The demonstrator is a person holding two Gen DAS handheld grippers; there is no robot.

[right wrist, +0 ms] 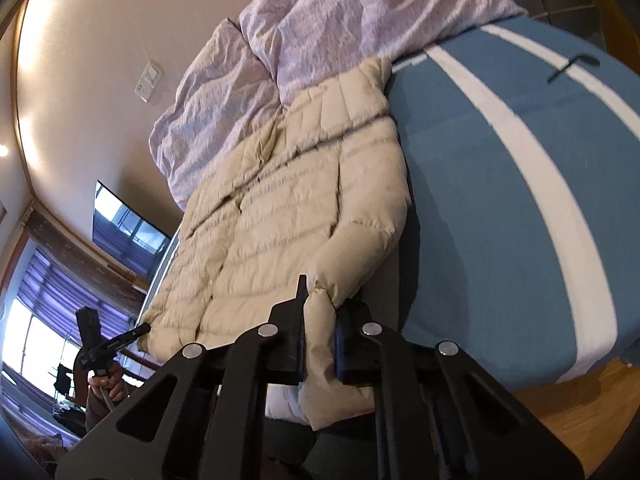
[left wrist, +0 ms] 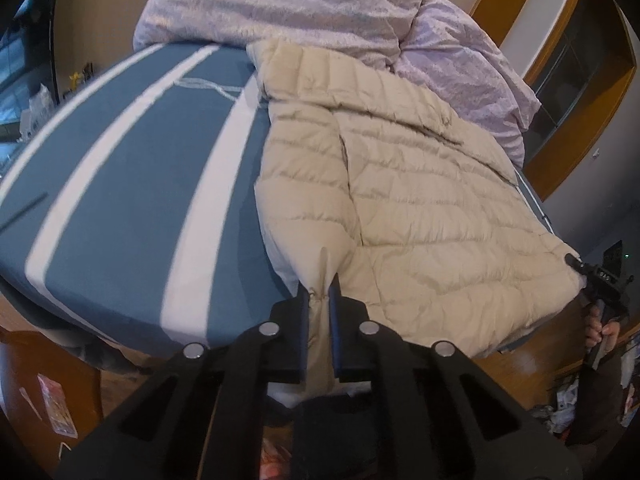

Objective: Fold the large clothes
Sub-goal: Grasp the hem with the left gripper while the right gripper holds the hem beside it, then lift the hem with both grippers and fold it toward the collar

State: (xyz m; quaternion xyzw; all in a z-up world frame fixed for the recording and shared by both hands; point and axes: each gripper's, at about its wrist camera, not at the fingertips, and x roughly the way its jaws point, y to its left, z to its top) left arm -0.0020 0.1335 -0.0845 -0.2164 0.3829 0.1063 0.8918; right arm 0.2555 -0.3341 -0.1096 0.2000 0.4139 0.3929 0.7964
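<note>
The bed (left wrist: 120, 184), under a blue sheet with white stripes, carries a rumpled lilac duvet (left wrist: 280, 4) at its far end and the beige puffer jacket (left wrist: 420, 200) spread flat along one side, its hem at the near edge. Both tongs pinch that hem — the left tongs (left wrist: 319, 292) are closed on one bottom corner, the right tongs (right wrist: 322, 300) closed on the other, a fat roll of padding bulging between the jaws. The step looks like carrying the hem up toward the collar for a crosswise fold. To do it well, lift both corners together and level so the hem stays taut, travel at one pace, and lay the edge square on the shoulders — puffy fabric springs back, so press down before letting go.
</note>
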